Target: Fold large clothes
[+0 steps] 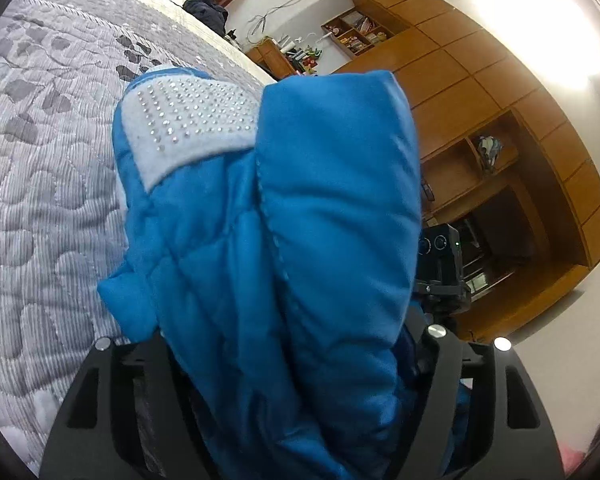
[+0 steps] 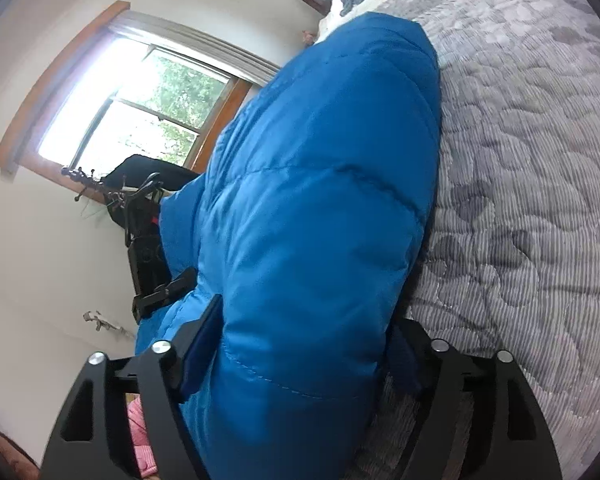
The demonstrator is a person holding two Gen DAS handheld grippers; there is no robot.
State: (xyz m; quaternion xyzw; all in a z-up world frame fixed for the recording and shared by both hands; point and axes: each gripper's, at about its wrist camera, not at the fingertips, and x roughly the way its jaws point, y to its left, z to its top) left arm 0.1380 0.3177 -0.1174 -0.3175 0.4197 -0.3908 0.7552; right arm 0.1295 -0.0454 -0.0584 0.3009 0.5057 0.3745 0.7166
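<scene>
Clearly both grippers are clamped on the blue padded jacket (image 1: 284, 240), the left gripper (image 1: 296, 392) and right gripper (image 2: 300, 364) each pinching a thick bunch lifted above the grey quilted bed (image 1: 40, 184). Such slick, puffy fabric could probably slide out of either grip, dropping that side onto the bed and skewing the fold.

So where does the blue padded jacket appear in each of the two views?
Left wrist: the blue padded jacket fills the centre, rising from between the jaws.
Right wrist: it fills the centre, leaning towards upper right.
Shared landmark: the grey quilted bedspread, left in one view, right in the other.
</scene>
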